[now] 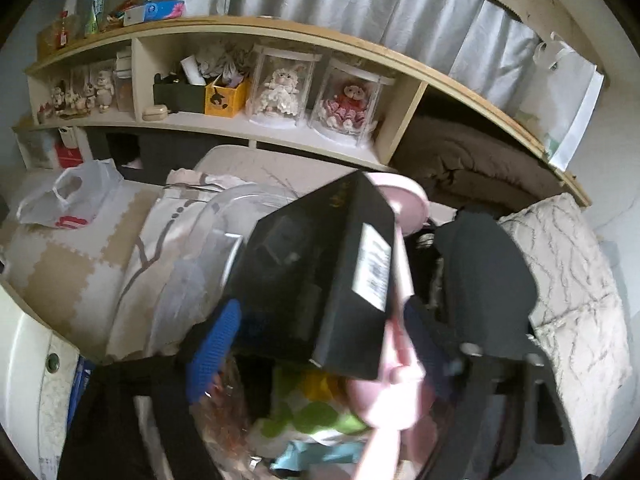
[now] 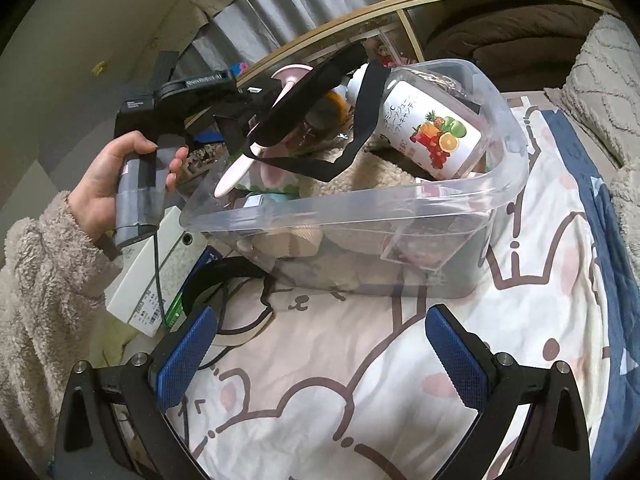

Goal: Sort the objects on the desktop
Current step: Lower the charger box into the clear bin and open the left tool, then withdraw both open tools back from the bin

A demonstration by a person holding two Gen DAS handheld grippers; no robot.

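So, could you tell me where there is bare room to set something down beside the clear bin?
Bare bedsheet lies between the right gripper and the clear bin, and to the bin's right toward the blue blanket. The bin's inside and its left side, by the white box, are crowded.

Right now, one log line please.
left gripper: black rectangular box between jaws, grip unclear, over clear plastic bin | right gripper: open, empty

A bottle (image 2: 434,128) lies inside the bin (image 2: 360,208).
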